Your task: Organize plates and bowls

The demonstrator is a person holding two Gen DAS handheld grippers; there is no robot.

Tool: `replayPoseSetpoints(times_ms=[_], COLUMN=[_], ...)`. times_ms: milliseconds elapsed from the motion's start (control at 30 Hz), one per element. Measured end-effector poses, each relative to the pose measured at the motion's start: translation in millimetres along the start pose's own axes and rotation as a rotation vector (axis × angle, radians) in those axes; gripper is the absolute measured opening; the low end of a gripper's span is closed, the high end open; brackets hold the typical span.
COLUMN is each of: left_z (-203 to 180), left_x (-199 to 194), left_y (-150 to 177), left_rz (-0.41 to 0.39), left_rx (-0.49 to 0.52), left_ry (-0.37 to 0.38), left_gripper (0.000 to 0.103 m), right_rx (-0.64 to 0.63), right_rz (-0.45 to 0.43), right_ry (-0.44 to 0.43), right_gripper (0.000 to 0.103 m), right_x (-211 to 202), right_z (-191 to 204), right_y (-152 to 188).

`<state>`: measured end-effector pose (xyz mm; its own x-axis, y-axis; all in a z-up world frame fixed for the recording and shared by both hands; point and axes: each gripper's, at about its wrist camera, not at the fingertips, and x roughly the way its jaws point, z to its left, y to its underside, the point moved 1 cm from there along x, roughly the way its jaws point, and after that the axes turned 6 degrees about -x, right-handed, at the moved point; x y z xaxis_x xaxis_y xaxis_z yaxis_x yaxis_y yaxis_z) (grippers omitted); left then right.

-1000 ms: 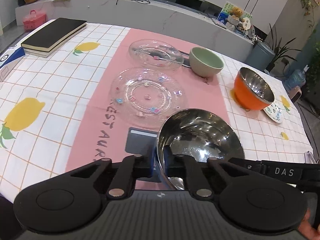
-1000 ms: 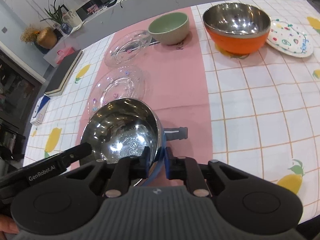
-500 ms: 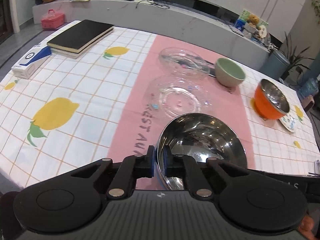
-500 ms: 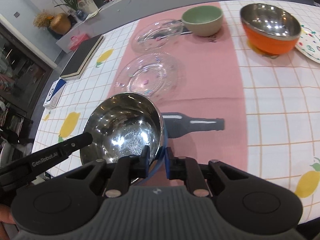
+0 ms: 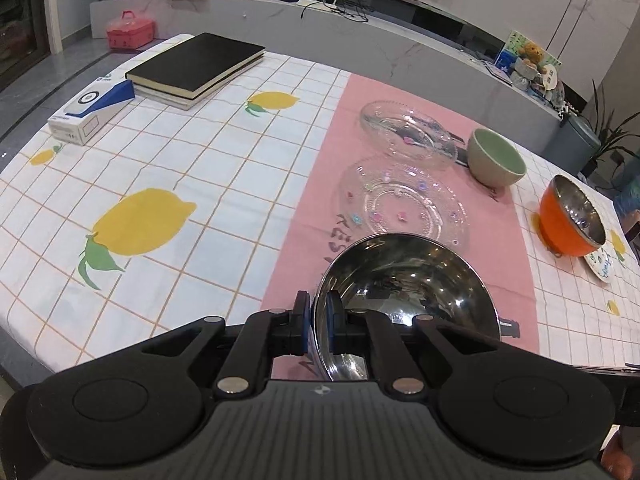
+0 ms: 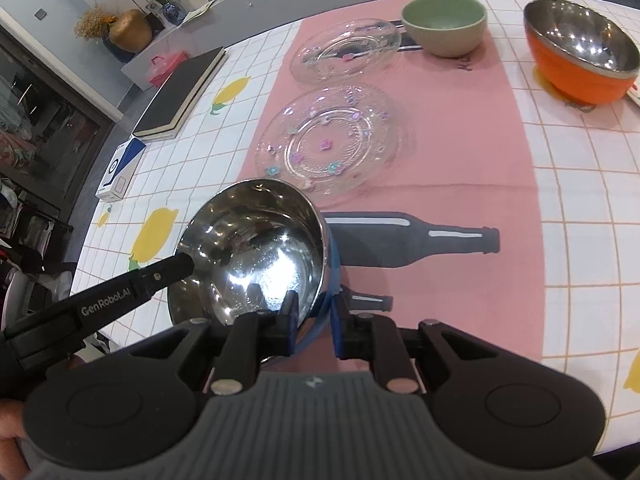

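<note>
A steel bowl with a blue outside [image 5: 408, 276] [image 6: 256, 248] is held above the table's near edge. My left gripper [image 5: 318, 326] is shut on its left rim. My right gripper [image 6: 314, 322] is shut on its right rim. The left gripper's finger [image 6: 160, 276] shows in the right wrist view, reaching into the bowl. Two clear glass plates lie on the pink runner: a near one [image 5: 404, 204] [image 6: 332, 144] and a far one [image 5: 408, 134] [image 6: 346, 48]. A green bowl [image 5: 496, 162] [image 6: 444, 24] and an orange steel-lined bowl [image 5: 570, 216] [image 6: 582, 50] stand to the right.
A patterned white plate [image 5: 602, 264] lies beside the orange bowl near the right edge. A black book [image 5: 196, 64] and a white-blue box [image 5: 90, 110] lie at the far left. The cloth has lemon prints and a printed bottle shape [image 6: 412, 240].
Both grippers have lifted the steel bowl higher and drawn it back toward the table's near edge. The plates and other bowls have not moved.
</note>
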<state>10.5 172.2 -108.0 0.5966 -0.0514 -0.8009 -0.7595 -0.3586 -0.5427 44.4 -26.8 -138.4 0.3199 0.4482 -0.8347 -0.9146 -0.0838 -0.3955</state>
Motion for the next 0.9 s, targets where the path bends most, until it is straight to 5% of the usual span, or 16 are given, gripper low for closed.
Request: replayPoseSetpoints(times_ms=[167,300,367,633,900], left_z=[-2.0,-4.8,-8.6,-42.6,-92.0], left_x=[0.5,-4.7,-10.5,-35.4,-39.2], left_y=[-1.0,-2.9,-5.9,-16.7,-15.8], left_rz=[-0.009,-0.040,-0.068,-0.144,-0.117], left_rx=[0.010,0.020,0.038,0.093,0.149], left_ry=[0.004,0.001,-0.015,0.039,0.126], left_gripper=[0.011,0.032,0.034,0.036,0.036], right_rx=[-0.010,-0.035,-0.046,-0.058,-0.006], right_rz=[0.003,-0.020,-0.038,-0.118,-0.167], right_ry=[-0.004,0.001,0.012,0.069,0.163], right_gripper=[0.021,0.031,0.034,0.039,0.045], right_x=[-0.5,-6.6,-12.0,-40.7,-69.7], right_z=[2.4,5.8,6.0,-7.8,-48.4], right_y=[1.0,1.4,1.4,0.3,0.9])
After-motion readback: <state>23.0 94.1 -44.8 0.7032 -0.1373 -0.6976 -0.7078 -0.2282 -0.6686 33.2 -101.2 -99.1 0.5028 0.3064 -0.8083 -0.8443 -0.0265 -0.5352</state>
